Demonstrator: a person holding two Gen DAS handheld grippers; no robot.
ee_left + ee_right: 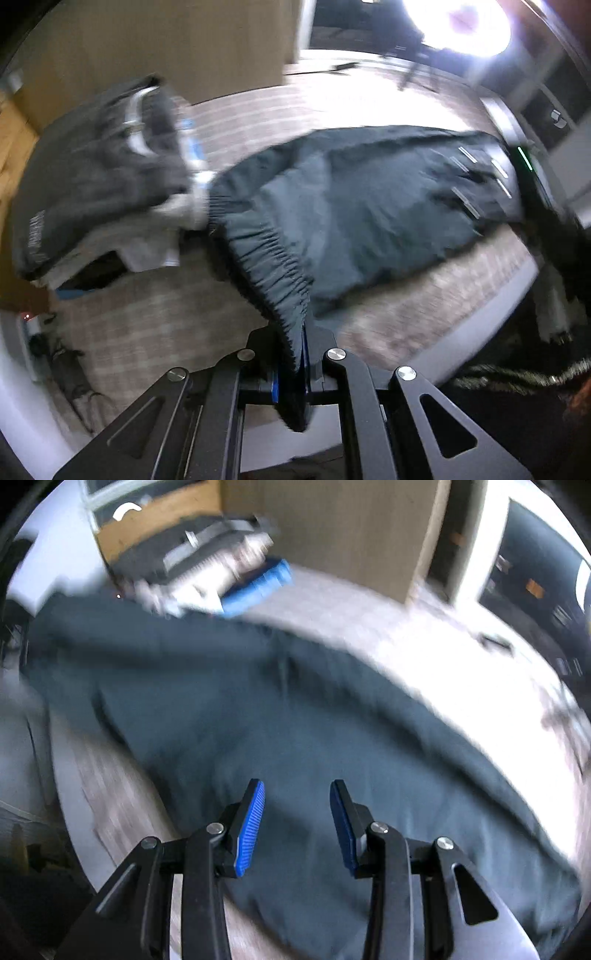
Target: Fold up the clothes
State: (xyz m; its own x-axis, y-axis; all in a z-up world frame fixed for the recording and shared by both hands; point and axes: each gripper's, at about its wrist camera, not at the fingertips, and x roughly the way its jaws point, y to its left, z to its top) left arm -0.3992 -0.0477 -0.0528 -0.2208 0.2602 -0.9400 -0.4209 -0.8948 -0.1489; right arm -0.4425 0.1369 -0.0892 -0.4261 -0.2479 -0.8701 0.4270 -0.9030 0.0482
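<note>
Dark trousers (pixel 369 206) stretch far-right from the left gripper (pixel 301 354), which pinches their waistband (pixel 273 258); the right gripper (pixel 297 805) hovers spread above them.

A brown-and-cream checked bed cover (pixel 155 332) fills the lower left and middle of the left wrist view. A tan wooden panel (pixel 166 40) stands at upper left. A glaring white round lamp (pixel 458 22) burns at upper right. In the right wrist view, a blue ribbed block (pixel 258 585) lies blurred at upper middle.
</note>
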